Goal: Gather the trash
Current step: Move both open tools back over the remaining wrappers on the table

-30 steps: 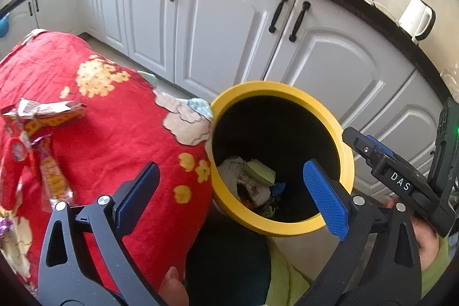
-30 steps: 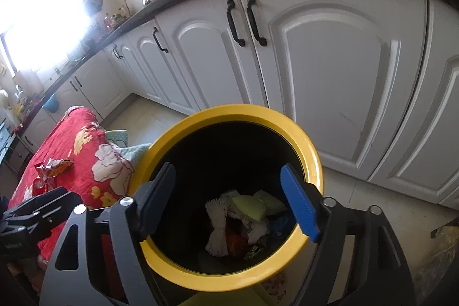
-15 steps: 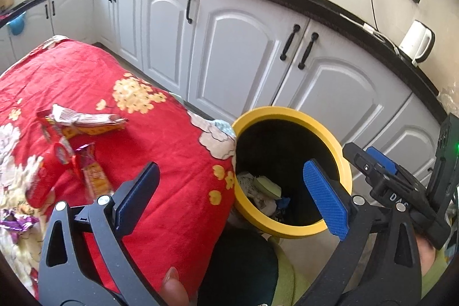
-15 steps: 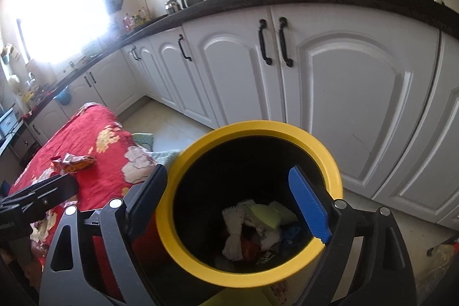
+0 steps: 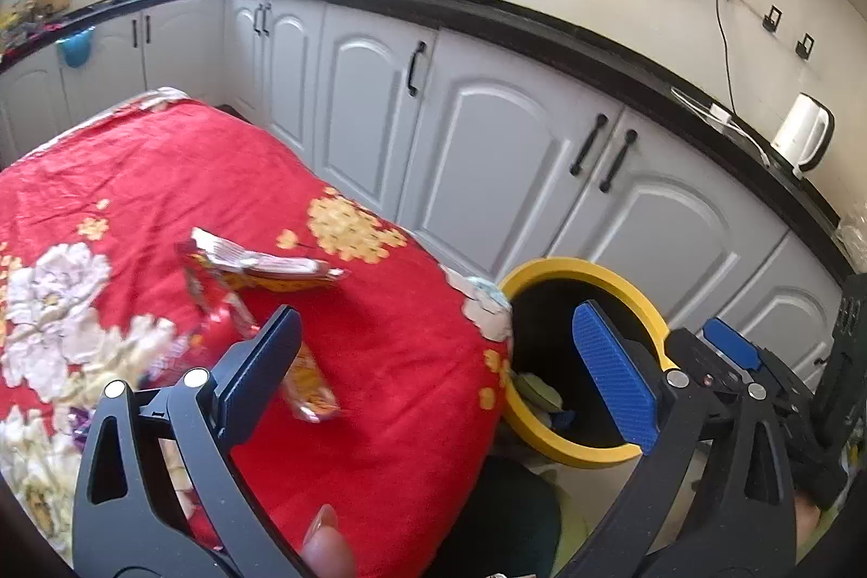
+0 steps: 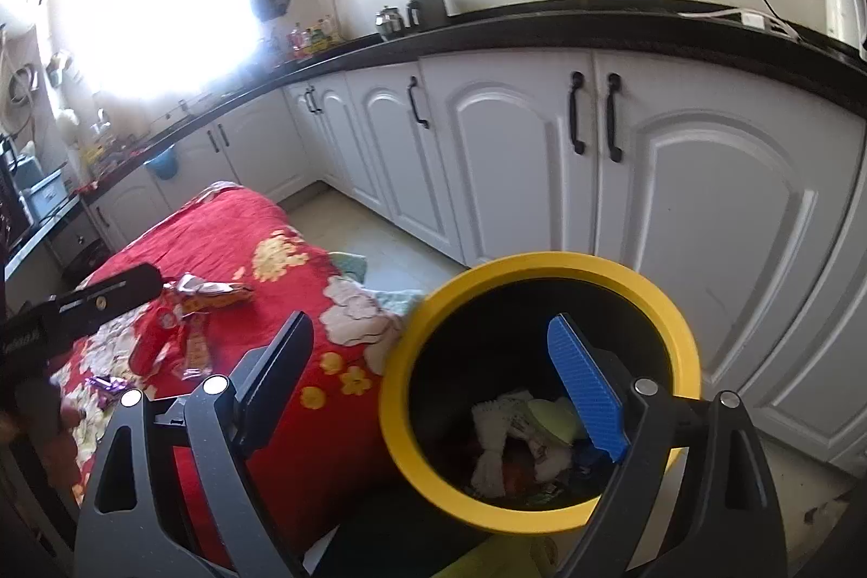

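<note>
Hand-held gripper (image 6: 431, 391) now farther above bin (image 6: 542, 518)

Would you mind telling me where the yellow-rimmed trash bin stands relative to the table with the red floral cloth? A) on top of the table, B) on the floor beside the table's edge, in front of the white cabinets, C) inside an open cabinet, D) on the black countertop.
B: the trash bin stands on the floor next to the edge of the red floral cloth, with the closed white cabinets behind it.
</note>
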Action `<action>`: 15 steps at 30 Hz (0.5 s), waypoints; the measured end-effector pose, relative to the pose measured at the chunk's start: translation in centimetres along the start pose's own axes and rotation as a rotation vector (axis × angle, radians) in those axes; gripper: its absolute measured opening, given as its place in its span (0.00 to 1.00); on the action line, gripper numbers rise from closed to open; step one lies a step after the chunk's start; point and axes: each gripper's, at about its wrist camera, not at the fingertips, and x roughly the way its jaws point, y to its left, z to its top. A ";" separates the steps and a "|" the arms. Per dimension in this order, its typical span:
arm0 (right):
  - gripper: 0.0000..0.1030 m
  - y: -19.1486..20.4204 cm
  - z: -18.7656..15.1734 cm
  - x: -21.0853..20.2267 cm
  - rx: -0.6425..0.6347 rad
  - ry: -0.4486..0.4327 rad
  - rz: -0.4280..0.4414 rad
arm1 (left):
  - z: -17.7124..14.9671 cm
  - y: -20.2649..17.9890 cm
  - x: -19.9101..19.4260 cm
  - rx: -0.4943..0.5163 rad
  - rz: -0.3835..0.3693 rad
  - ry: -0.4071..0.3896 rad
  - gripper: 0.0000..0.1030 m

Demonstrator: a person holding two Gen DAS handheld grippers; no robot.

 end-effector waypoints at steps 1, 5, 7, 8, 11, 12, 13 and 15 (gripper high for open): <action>0.83 0.3 0.0 0.0 -0.006 -0.001 0.004 | 0.1 0.4 -0.3 -0.004 0.006 -0.006 0.89; 0.83 1.8 -0.2 -0.2 -0.032 -0.004 0.022 | 0.2 1.9 -1.1 -0.023 0.025 -0.024 0.89; 0.83 2.6 -0.3 -0.3 -0.047 -0.007 0.031 | 0.2 2.7 -1.5 -0.033 0.034 -0.031 0.89; 0.83 3.1 -0.3 -0.3 -0.053 -0.008 0.036 | 0.2 3.1 -1.7 -0.037 0.037 -0.034 0.89; 0.84 3.9 -0.4 -0.4 -0.068 -0.009 0.047 | 0.1 4.3 -2.3 -0.052 0.050 -0.044 0.89; 0.85 4.3 -0.5 -0.4 -0.073 -0.009 0.052 | 0.2 4.7 -2.5 -0.056 0.053 -0.046 0.89; 0.86 4.6 -0.5 -0.4 -0.078 -0.010 0.054 | 0.2 5.1 -2.7 -0.061 0.059 -0.050 0.89; 0.86 5.3 -0.6 -0.4 -0.089 -0.010 0.063 | 0.1 5.9 -3.1 -0.072 0.067 -0.054 0.89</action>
